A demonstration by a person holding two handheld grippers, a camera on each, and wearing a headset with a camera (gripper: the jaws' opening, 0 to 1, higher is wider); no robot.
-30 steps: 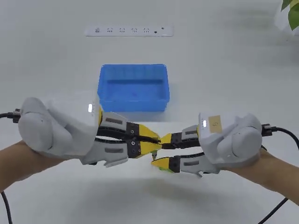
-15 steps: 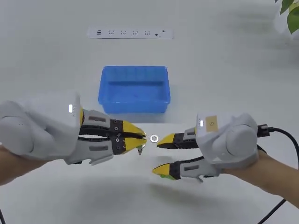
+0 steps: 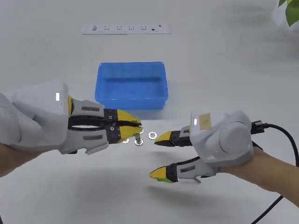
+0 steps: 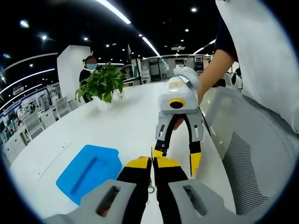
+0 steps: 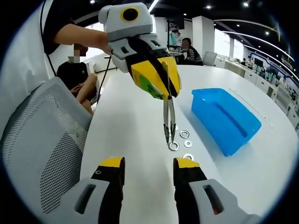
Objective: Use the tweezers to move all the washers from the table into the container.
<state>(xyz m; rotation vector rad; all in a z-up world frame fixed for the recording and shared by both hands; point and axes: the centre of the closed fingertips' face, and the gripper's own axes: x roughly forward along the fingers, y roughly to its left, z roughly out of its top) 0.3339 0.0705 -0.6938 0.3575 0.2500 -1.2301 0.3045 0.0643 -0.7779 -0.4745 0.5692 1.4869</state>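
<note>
Several metal washers (image 3: 153, 136) (image 5: 174, 146) lie on the white table just in front of the blue container (image 3: 132, 86) (image 5: 224, 116) (image 4: 88, 170). My left gripper (image 3: 138, 126) (image 5: 164, 93) (image 4: 152, 161) is shut on thin tweezers (image 5: 167, 121), which point down with their tips just above the washers. Facing it from the right, my right gripper (image 3: 159, 156) (image 5: 149, 163) (image 4: 176, 158) stands open with nothing between its jaws. It is a short way from the washers.
A white power strip (image 3: 126, 29) lies beyond the container. A potted plant (image 3: 292, 9) (image 4: 100, 84) stands at the table's far right corner. A mesh chair (image 5: 42, 140) sits by the near edge. People are seated in the background.
My left gripper has drawn back to the left, away from the right gripper's open jaws, with the tweezers in it. The washers between the two grippers have come into sight.
</note>
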